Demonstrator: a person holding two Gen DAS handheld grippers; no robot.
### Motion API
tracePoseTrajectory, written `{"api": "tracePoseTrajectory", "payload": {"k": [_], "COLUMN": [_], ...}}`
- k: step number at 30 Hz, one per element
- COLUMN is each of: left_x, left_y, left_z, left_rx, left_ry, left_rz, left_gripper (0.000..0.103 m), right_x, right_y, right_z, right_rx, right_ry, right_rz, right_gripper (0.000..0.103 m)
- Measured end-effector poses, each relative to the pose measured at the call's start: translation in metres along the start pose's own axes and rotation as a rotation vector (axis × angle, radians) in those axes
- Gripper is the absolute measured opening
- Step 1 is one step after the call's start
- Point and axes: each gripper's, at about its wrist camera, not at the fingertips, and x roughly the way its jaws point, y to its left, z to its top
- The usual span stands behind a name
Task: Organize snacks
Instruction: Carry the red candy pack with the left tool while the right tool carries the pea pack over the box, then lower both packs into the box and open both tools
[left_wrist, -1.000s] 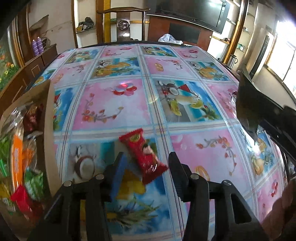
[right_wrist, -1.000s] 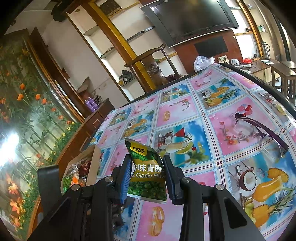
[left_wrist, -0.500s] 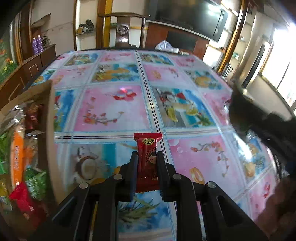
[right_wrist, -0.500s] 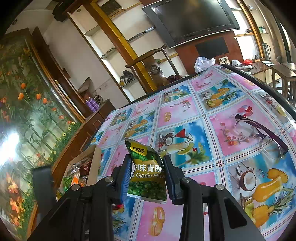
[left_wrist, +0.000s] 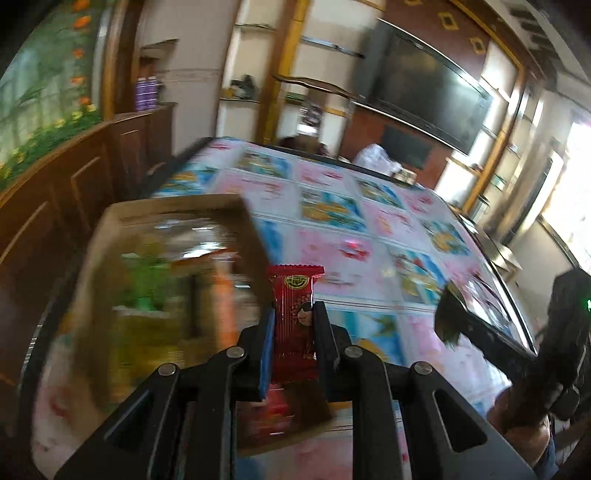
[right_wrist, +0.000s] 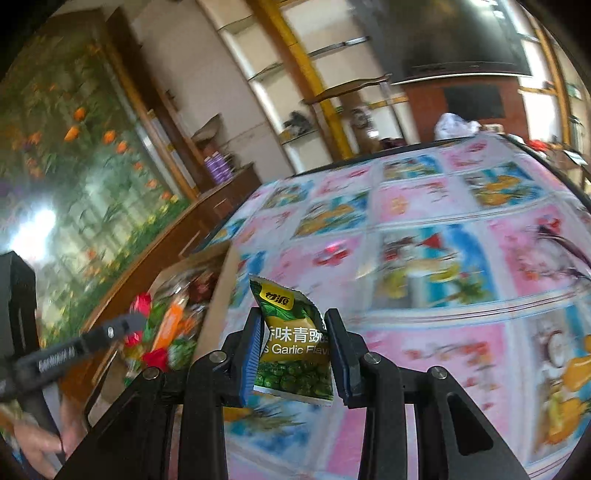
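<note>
My left gripper (left_wrist: 293, 325) is shut on a red snack bar (left_wrist: 294, 314) and holds it upright in the air over the right side of the cardboard box (left_wrist: 177, 206), which holds several snack packs. My right gripper (right_wrist: 293, 332) is shut on a green garlic pea packet (right_wrist: 293, 343) and holds it above the table, just right of the box (right_wrist: 216, 295). In the right wrist view the left gripper (right_wrist: 125, 325) reaches over the box with the red bar (right_wrist: 140, 304). In the left wrist view the right gripper (left_wrist: 448, 317) shows at the right.
The table (right_wrist: 443, 280) has a glossy pink and blue fruit-print cloth. Eyeglasses (right_wrist: 565, 247) lie at its right. A wooden sideboard (left_wrist: 74, 177) stands left of the table. A chair (left_wrist: 314, 88) and TV (left_wrist: 424, 85) are behind it.
My left gripper lifted the red bar off the table and swung left over the box. My right gripper moved left toward the box with the green packet. Both views are motion-blurred.
</note>
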Motion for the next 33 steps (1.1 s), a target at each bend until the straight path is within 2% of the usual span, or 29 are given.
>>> {"api": "tracePoseTrajectory", "payload": {"k": [6, 13, 20, 26, 29, 33], "left_x": [-0.007, -0.002, 0.008, 0.012, 0.017, 0.016], "left_y": [0.047, 0.068, 0.072, 0.076, 0.078, 0.078], "left_z": [-0.009, -0.018, -0.025, -0.029, -0.033, -0.033], "left_rx": [-0.054, -0.039, -0.012, -0.002, 0.002, 0.001], "left_ry": [-0.011, -0.024, -0.031, -0.018, -0.01, -0.014], "left_rz": [0.098, 0.159, 0.173, 0.171, 0.172, 0.171], "left_gripper": [0.019, 0.019, 0.019, 0.019, 0.019, 0.019], "right_x": [0.025, 0.053, 0.075, 0.091, 0.091, 0.1], "right_y": [0.046, 0.097, 0.132, 0.146, 0.146, 0.147], "right_z": [-0.016, -0.035, -0.045, -0.053, -0.055, -0.061], "right_rx": [-0.046, -0.161, -0.269, -0.369, -0.376, -0.385], "right_ry": [0.06, 0.124, 0.15, 0.174, 0.178, 0.242], "right_rz": [0.099, 0.147, 0.166, 0.185, 0.191, 0.219], "right_gripper": [0.037, 0.037, 0.038, 0.037, 0.037, 0.038]}}
